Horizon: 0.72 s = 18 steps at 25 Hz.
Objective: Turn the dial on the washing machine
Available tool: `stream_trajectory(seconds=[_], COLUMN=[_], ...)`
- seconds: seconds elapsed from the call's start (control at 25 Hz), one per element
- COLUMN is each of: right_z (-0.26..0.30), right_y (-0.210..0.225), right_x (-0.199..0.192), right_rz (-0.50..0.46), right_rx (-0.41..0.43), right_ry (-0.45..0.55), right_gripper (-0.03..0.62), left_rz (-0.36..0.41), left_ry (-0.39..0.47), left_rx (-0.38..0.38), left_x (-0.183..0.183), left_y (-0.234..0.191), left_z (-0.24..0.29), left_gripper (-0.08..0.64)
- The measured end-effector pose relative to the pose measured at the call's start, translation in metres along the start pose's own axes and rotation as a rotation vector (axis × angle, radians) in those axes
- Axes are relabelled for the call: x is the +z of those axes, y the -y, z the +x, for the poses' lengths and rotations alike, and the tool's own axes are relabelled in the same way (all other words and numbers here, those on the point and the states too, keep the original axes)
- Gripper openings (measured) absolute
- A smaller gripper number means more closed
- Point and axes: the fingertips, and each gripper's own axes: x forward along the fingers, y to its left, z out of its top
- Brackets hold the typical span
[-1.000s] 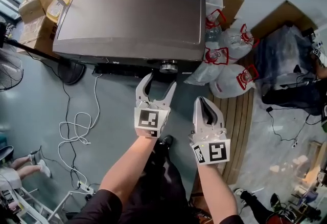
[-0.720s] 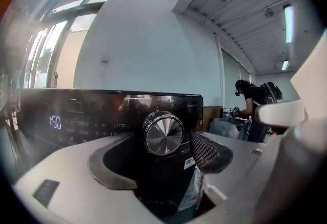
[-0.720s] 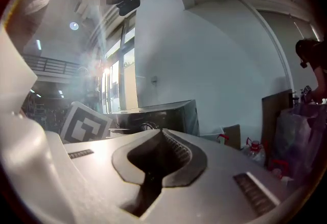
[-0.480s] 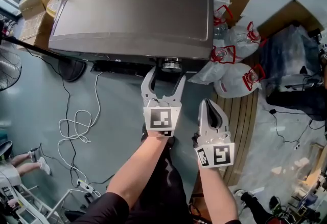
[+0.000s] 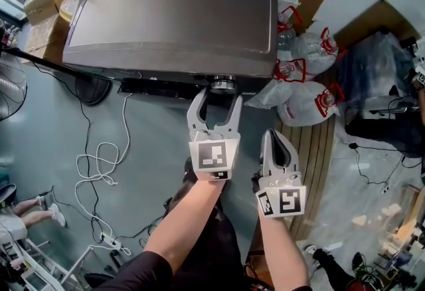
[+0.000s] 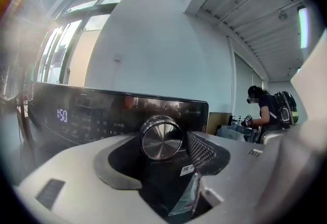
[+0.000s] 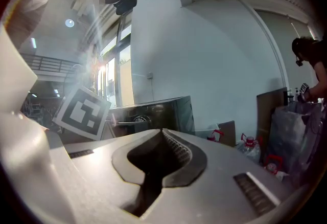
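writing on the washing machine's (image 5: 179,10) dark front panel: a lit display (image 6: 62,115) reads 1:50, left of the silver dial (image 6: 162,137). the small characters beside it are too blurred to read. a white code sticker (image 6: 187,169) sits just below the dial. the left gripper (image 5: 218,100) has its jaws spread either side of the dial and closing, not yet pinching it. the right gripper (image 5: 276,140) hangs beside it, jaws pressed together on nothing.

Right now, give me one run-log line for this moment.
phase: pre-grasp | left tool: jaws closing, round silver metal dial between them, not yet gripped | right tool: shut, empty
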Motion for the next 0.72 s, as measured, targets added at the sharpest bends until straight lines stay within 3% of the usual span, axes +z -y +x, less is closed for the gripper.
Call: stream_trajectory(seconds=[0.08,0.48,0.72], right_z=[0.000,-0.001,-0.001], right_y=[-0.001,-0.004,0.002], right_x=[0.000,-0.005,-0.003], right_rz=[0.003,0.022,0.017], right_rx=[-0.002,-0.012,-0.023], right_ry=[0.002,0.001,-0.003], right_gripper=[0.023,0.023,0.023], left_rz=[-0.014,-0.071,-0.207], left_ry=[-0.002,-0.024,-0.009], left_rx=[0.005,0.014,0.006], left_x=[0.001,-0.001,0.004], left_y=[-0.002,-0.002,-0.007], left_z=[0.000,0.003,0.003], left_gripper=[0.262,0.263,0.264])
